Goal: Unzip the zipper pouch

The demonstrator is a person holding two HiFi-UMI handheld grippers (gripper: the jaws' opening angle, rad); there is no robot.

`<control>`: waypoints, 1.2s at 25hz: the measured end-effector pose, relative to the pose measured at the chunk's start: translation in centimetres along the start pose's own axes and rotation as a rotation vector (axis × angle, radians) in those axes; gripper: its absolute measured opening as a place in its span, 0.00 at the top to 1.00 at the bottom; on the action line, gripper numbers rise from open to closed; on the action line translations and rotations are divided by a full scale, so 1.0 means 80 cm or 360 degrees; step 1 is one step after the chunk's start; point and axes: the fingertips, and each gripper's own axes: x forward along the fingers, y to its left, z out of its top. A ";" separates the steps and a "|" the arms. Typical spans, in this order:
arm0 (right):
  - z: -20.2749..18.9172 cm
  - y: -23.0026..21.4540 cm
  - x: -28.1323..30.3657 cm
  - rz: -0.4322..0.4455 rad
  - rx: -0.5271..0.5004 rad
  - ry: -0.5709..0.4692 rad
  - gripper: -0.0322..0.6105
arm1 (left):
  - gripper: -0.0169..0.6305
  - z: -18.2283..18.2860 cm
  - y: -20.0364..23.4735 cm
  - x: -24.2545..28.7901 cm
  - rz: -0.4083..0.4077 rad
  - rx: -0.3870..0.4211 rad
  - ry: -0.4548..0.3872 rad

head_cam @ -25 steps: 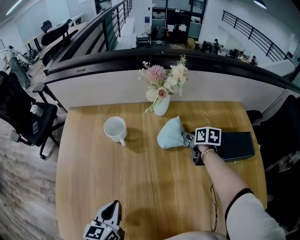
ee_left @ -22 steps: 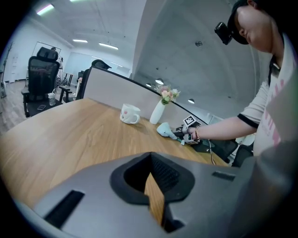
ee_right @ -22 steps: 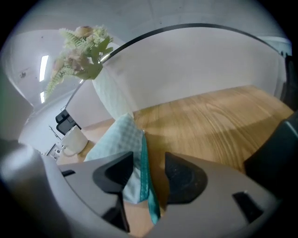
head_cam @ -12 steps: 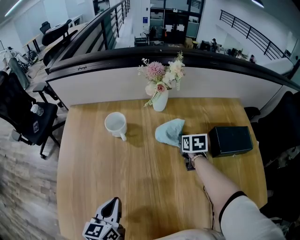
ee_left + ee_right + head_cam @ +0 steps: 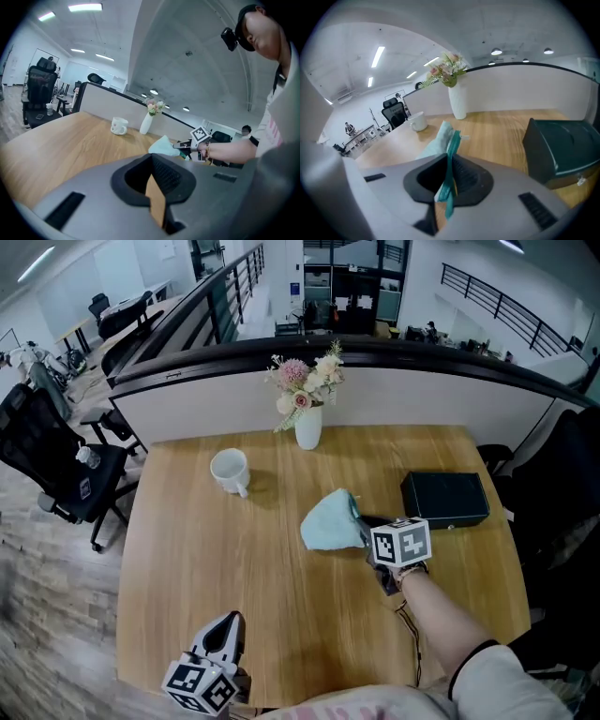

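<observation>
On the desk [image 5: 234,559], the pouch [image 5: 328,521] lay left of the box [image 5: 445,500]. The right fingers [image 5: 466,176] had just been closing and now pinched its zipper edge. The left fingers [image 5: 168,176] were closed and empty near the desk's front edge. The step looked like securing the pouch; next, the left must find the pull tab.

In front of the white vase [image 5: 307,432], which is showing pink and cream flowers [image 5: 302,381], you're looking at a pale mint pouch [image 5: 326,524] carrying a teal zipper band [image 5: 453,146]. Left of the vase a white mug [image 5: 229,468] is sitting on the honey-grained wooden table [image 5: 206,568]. Right of the vase a box [image 5: 445,500] is reading blackish green.
</observation>
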 end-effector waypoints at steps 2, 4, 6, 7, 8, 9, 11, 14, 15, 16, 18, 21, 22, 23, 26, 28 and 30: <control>-0.004 0.020 -0.034 0.0080 -0.0016 -0.0053 0.91 | 0.97 0.004 -0.020 -0.007 -0.0020 -0.0026 -0.0046; -0.009 0.039 -0.069 0.0160 -0.0006 -0.0114 0.91 | 0.97 0.008 -0.040 -0.016 -0.0032 -0.0037 -0.0094; -0.011 0.058 -0.104 0.0233 -0.0005 -0.0171 0.91 | 0.97 0.013 -0.063 -0.026 -0.0049 -0.0044 -0.0147; -0.012 0.067 -0.120 0.0260 -0.0020 -0.0190 0.91 | 0.97 0.016 -0.077 -0.031 -0.0066 -0.0048 -0.0171; -0.015 0.076 -0.137 0.0281 -0.0046 -0.0204 0.91 | 0.97 0.017 -0.091 -0.035 -0.0088 -0.0051 -0.0190; -0.020 0.084 -0.153 0.0294 -0.0078 -0.0211 0.91 | 0.97 0.018 -0.105 -0.040 -0.0110 -0.0051 -0.0205; -0.033 0.098 -0.187 0.0313 -0.0163 -0.0217 0.91 | 0.97 0.017 -0.134 -0.051 -0.0145 -0.0042 -0.0222; -0.051 0.121 -0.239 0.0363 -0.0353 -0.0235 0.91 | 0.97 0.010 -0.173 -0.064 -0.0223 -0.0038 -0.0199; -0.056 0.129 -0.258 0.0391 -0.0423 -0.0250 0.91 | 0.97 0.008 -0.187 -0.068 -0.0269 -0.0040 -0.0188; -0.058 0.136 -0.277 0.0425 -0.0487 -0.0271 0.91 | 0.97 0.008 -0.200 -0.072 -0.0320 -0.0038 -0.0182; -0.058 0.152 -0.316 0.0509 -0.0605 -0.0329 0.91 | 0.97 0.011 -0.225 -0.079 -0.0409 -0.0017 -0.0178; -0.056 0.177 -0.374 0.0640 -0.0784 -0.0441 0.92 | 0.97 0.018 -0.258 -0.087 -0.0509 0.0066 -0.0175; -0.054 0.186 -0.392 0.0680 -0.0837 -0.0490 0.91 | 0.97 0.024 -0.269 -0.089 -0.0550 0.0106 -0.0174; -0.051 0.196 -0.410 0.0722 -0.0886 -0.0540 0.91 | 0.94 0.030 -0.280 -0.092 -0.0598 0.0147 -0.0175; -0.048 0.224 -0.459 0.0854 -0.1031 -0.0656 0.92 | 0.75 0.052 -0.317 -0.103 -0.0774 0.0253 -0.0189; -0.049 0.238 -0.484 0.0935 -0.1109 -0.0707 0.92 | 0.62 0.060 -0.343 -0.109 -0.0913 0.0314 -0.0175; -0.051 0.248 -0.501 0.1013 -0.1158 -0.0748 0.92 | 0.59 0.061 -0.367 -0.112 -0.1049 0.0347 -0.0130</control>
